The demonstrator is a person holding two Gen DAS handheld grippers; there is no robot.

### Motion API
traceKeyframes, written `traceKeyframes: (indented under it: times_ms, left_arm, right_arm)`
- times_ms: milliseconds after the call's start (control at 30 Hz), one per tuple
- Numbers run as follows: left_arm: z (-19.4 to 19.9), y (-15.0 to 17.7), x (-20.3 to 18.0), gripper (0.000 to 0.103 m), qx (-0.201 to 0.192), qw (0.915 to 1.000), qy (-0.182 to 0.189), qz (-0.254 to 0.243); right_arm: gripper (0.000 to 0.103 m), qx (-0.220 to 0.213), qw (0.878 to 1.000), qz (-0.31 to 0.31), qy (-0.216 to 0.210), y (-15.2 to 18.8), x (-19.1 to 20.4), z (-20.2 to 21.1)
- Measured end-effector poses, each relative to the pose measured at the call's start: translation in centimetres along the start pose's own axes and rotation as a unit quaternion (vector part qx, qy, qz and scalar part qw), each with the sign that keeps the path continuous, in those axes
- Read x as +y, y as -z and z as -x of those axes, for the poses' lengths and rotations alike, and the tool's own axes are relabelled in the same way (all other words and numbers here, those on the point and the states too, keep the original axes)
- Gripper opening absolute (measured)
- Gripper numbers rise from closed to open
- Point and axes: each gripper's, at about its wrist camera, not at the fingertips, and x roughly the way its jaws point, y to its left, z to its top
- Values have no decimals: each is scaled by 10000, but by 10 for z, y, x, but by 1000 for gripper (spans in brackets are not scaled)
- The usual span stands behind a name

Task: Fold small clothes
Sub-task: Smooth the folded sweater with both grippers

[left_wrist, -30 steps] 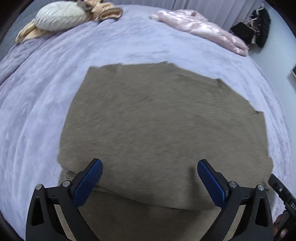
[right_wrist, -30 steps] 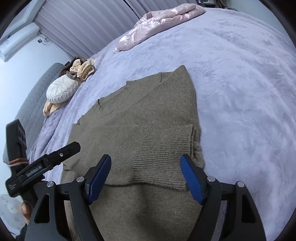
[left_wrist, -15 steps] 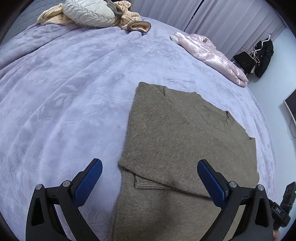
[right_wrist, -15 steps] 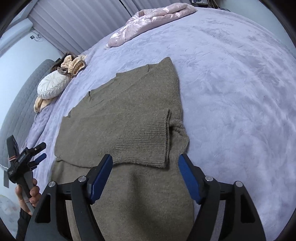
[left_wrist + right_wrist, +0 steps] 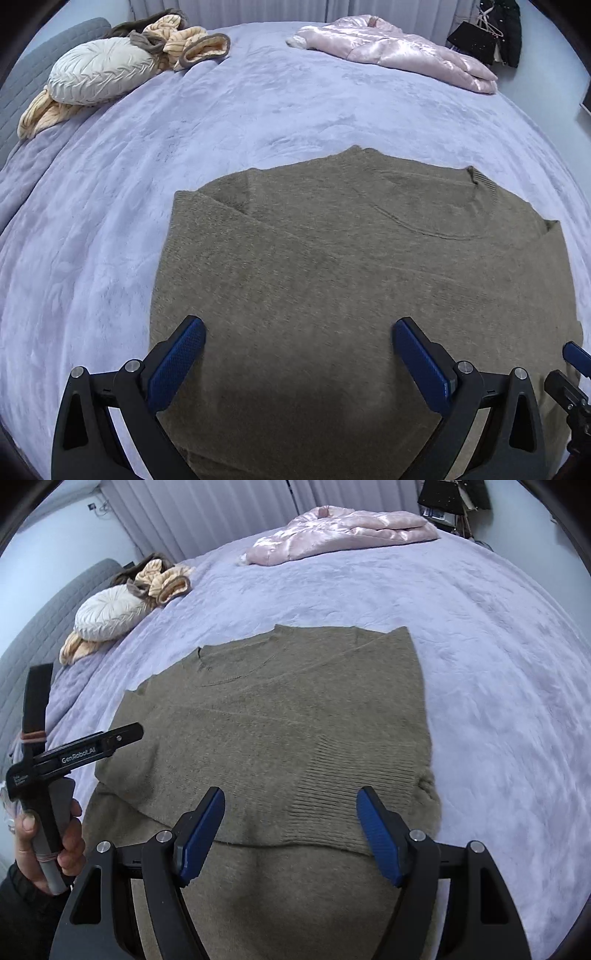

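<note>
Plush lilac bedspread [image 5: 258,110]; fuzzy olive knit sweater [image 5: 351,277], ribbed cuff folded over; both tools wide: left tool [image 5: 297,356], right tool [image 5: 290,827]

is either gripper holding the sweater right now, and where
Nothing is held. The left gripper and right gripper both stand open above the olive sweater, pads apart with no fabric pinched between them.

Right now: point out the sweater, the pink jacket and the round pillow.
sweater [image 5: 351,277], left wrist view, middle of its body.
pink jacket [image 5: 399,48], left wrist view, its quilted middle.
round pillow [image 5: 110,614], right wrist view, its pleated face.
</note>
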Motion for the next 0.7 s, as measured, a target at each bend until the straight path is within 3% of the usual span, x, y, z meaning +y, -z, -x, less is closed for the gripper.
traceKeyframes:
  times_ms: [167, 333, 467, 533, 700]
  left_arm:
    - [-33, -20, 37, 103, 225, 9984, 276, 434]
    - [-16, -20, 28, 103, 100, 9997, 29, 221]
    - [25, 8, 9, 103, -228, 9995, 205, -62]
    - [42, 24, -2, 103, -337, 9988, 310, -178]
    - [53, 55, -19, 103, -315, 9980, 288, -466]
  right_arm:
    - [77, 250, 9965, 192, 780, -10, 2, -44]
    - [80, 188, 9959, 281, 845, -12, -3, -49]
    - [80, 106, 9960, 147, 874, -12, 1, -32]
    - [80, -39, 9976, 150, 677, -6, 9, -15]
    - [80, 142, 9953, 706, 644, 14, 37, -8]
